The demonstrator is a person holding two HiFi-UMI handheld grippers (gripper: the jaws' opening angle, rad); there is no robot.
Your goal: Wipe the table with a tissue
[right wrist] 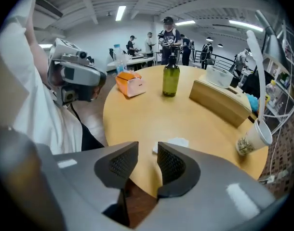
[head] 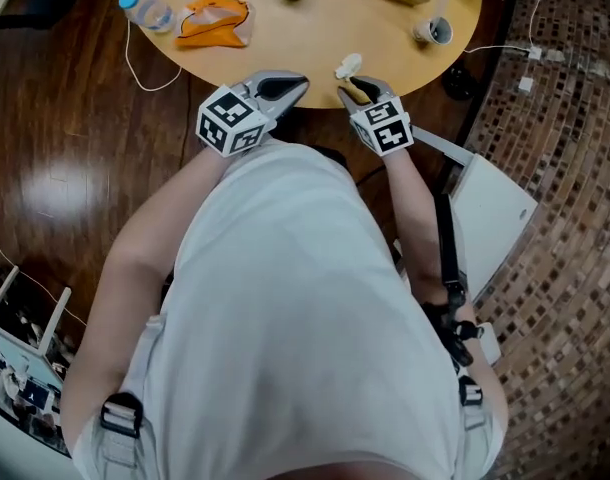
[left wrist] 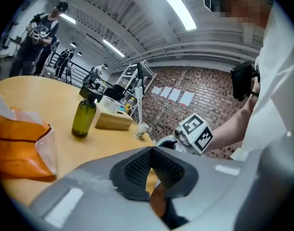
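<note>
A white shirt, black straps, grey left gripper and right gripper.

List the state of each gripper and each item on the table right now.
left gripper: shut, empty
right gripper: open, nothing between the jaws
tissue: crumpled, lying on the table just beyond the right gripper's tips, untouched
green bottle: upright
paper cup: upright, no lid
water bottle: on its side, capped
orange bag: lying down, crumpled
</note>
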